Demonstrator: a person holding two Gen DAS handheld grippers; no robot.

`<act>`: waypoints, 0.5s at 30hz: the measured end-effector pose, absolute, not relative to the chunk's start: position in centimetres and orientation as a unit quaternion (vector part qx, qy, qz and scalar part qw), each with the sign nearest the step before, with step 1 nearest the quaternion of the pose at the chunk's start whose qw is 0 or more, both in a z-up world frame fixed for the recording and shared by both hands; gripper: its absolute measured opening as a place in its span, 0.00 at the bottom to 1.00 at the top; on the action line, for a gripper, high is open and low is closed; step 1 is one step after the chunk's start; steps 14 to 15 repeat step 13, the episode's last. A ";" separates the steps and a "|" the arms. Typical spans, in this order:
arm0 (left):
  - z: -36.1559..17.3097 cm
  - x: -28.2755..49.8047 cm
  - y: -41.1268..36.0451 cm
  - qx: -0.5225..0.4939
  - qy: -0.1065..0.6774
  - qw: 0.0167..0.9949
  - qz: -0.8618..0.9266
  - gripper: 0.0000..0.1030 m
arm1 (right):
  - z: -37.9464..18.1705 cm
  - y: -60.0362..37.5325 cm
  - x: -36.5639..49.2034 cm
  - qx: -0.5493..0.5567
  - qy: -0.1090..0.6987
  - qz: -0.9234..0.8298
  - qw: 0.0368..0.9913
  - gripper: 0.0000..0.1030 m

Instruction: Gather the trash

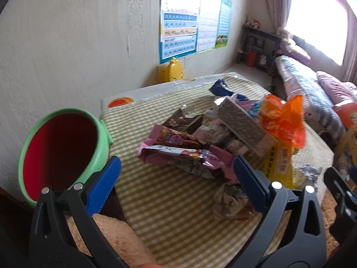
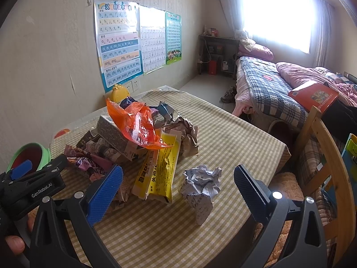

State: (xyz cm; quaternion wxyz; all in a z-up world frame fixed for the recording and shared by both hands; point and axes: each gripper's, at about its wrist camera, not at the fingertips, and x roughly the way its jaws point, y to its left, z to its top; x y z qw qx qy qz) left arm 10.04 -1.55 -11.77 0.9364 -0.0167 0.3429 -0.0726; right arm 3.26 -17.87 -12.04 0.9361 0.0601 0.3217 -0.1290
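Heaped mid-worktop: wrappers, an orange bag [image 2: 138, 122], a yellow packet [image 2: 160, 172]; a crumpled paper ball [image 2: 200, 185] lying apart toward the near edge. All likely light, soft, crushable; best pinched across a raised fold. Green bucket [image 1: 60, 151] off the left edge. Left gripper [image 1: 176, 178] and right gripper [image 2: 178, 185] hovering low, fingers spread wide, holding nothing.
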 end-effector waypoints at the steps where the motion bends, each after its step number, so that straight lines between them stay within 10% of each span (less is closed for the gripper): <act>1: -11.6 9.9 -1.6 -0.015 0.339 0.938 -0.074 0.96 | -12.1 -17.9 3.2 0.059 0.322 -0.130 0.936 0.93; 15: -11.6 10.1 -2.4 0.009 0.348 0.936 -0.056 0.96 | -12.2 -18.0 3.2 0.058 0.324 -0.131 0.935 0.93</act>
